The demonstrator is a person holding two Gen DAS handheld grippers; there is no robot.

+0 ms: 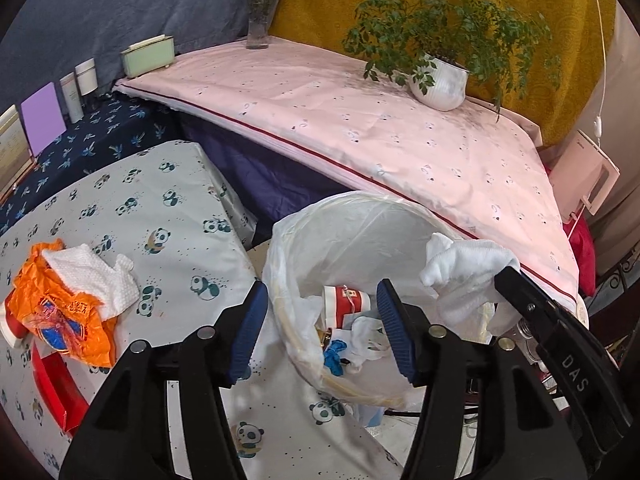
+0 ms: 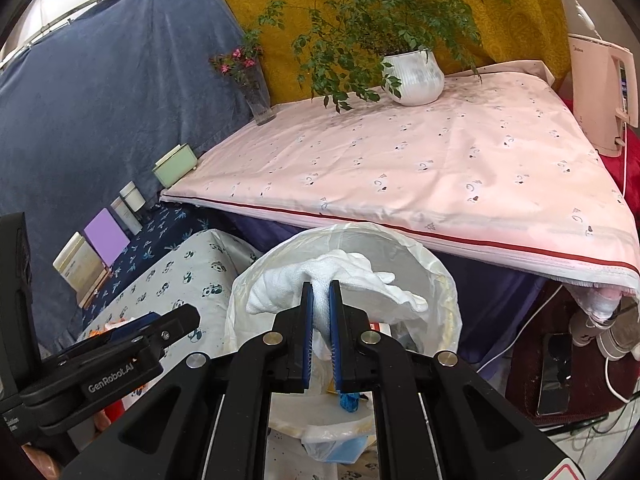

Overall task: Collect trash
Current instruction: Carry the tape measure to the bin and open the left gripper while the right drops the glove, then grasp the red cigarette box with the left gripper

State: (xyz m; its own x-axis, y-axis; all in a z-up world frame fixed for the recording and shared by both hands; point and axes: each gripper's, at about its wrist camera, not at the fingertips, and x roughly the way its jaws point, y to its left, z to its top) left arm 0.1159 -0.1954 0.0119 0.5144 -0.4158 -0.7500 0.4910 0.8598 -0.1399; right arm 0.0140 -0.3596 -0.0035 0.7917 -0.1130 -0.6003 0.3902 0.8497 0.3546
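- Bin: round waste bin lined with a translucent white plastic bag (image 1: 360, 216) already holds a red-and-white paper cup (image 1: 347, 300), white tissue and a blue scrap (image 1: 334, 354).
- Right gripper (image 2: 321, 320): jaws clamped on a crumpled white paper towel (image 2: 340, 276), hanging over the bin mouth. Not dropped yet.
- Left gripper (image 1: 322, 332): jaws apart, nothing between the pads, over the bin's near rim.
- Left to do: crumpled orange plastic bag (image 1: 60, 312) and white textured paper towel (image 1: 92, 276) on the panda-print cloth (image 1: 168, 208).
- Estimate: past halfway.
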